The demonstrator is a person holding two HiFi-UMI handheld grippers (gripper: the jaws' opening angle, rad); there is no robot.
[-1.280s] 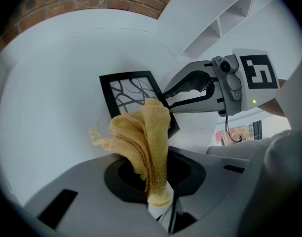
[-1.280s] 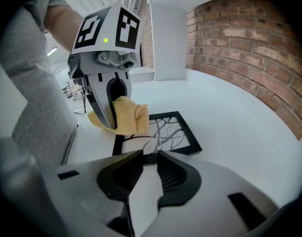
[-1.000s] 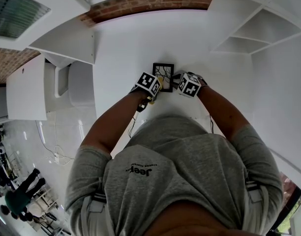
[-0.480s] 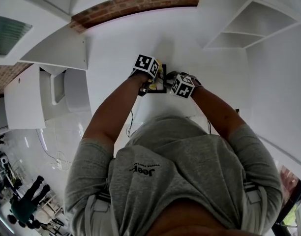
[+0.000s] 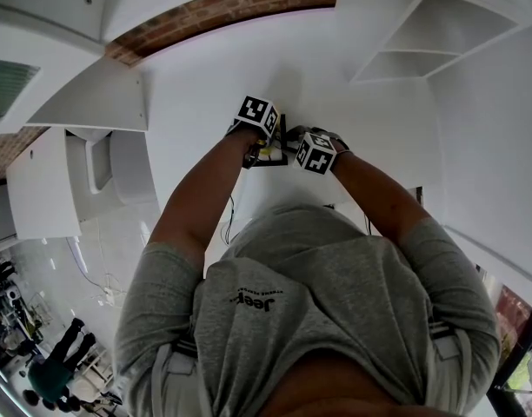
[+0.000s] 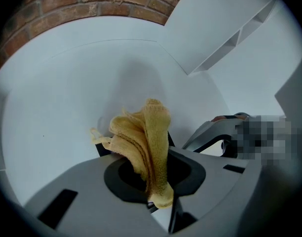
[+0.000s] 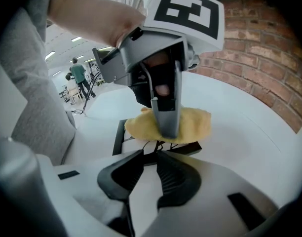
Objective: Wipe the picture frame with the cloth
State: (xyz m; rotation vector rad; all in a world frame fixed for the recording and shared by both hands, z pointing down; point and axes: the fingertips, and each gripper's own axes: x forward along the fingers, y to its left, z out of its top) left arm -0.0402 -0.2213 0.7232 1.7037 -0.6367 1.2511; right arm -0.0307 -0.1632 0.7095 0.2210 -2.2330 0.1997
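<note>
— Where was the picture frame (image 7: 120, 135)?
— Lying on the smooth white tabletop (image 7: 249, 132), its thin black edge pinched by the right hand-held gripper (image 7: 150, 155). The left hand-held gripper (image 6: 153, 181) clamped a nubby yellow cloth (image 6: 146, 137), which rested on the frame.
— And the room?
— A rough red brick wall (image 5: 222, 7) stood behind, with angular white shelves (image 5: 405, 63) beside it.

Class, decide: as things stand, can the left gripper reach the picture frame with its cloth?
Probably yes: the cloth in the left gripper lies on the picture frame, which the right gripper holds by its near edge; nothing intervenes.
</note>
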